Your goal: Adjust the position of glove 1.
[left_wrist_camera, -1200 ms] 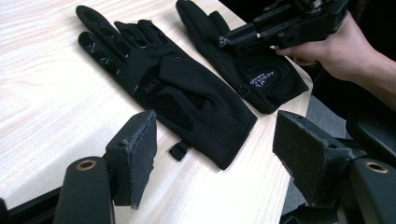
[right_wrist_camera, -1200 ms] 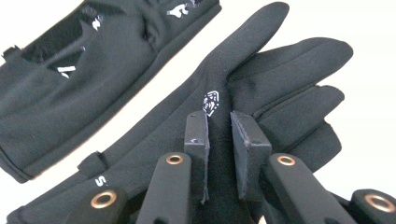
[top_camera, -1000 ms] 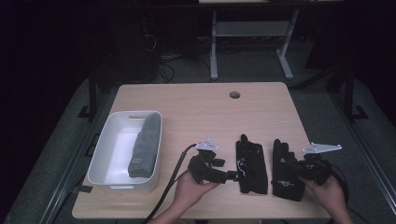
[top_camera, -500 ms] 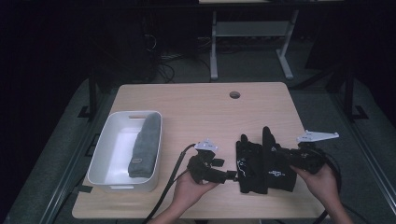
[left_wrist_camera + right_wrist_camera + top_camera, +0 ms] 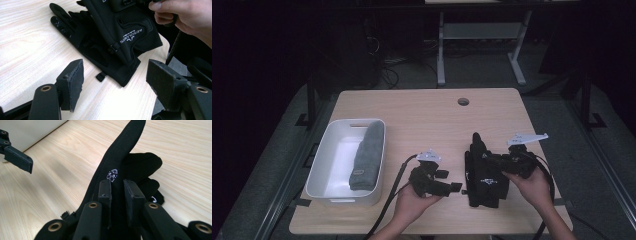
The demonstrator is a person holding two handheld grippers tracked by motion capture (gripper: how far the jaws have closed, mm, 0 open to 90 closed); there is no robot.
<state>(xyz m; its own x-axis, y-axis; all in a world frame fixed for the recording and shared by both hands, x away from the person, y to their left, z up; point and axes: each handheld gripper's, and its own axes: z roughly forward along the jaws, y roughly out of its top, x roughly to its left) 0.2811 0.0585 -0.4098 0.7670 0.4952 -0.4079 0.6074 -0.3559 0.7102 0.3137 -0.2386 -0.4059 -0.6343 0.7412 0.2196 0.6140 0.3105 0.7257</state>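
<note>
On the wooden table (image 5: pixel 412 115), a white bin (image 5: pixel 324 172) holding a grey rolled cloth (image 5: pixel 367 155) sits well left of the work. Near the front right edge, the right gripper (image 5: pixel 117 195) pinches the upper black glove (image 5: pixel 486 176) over the lower glove (image 5: pixel 72 30). The left gripper (image 5: pixel 115 82) waits wide open beside them. I'd lower the glove squarely, cuffs aligned, before letting go.

Dim lab: bare desk (image 5: pixel 412 110), floor cables (image 5: pixel 392 75)

Light wood table (image 5: pixel 422 115): white bin (image 5: pixel 328 167) left, black gloves (image 5: pixel 484 180) right.
</note>
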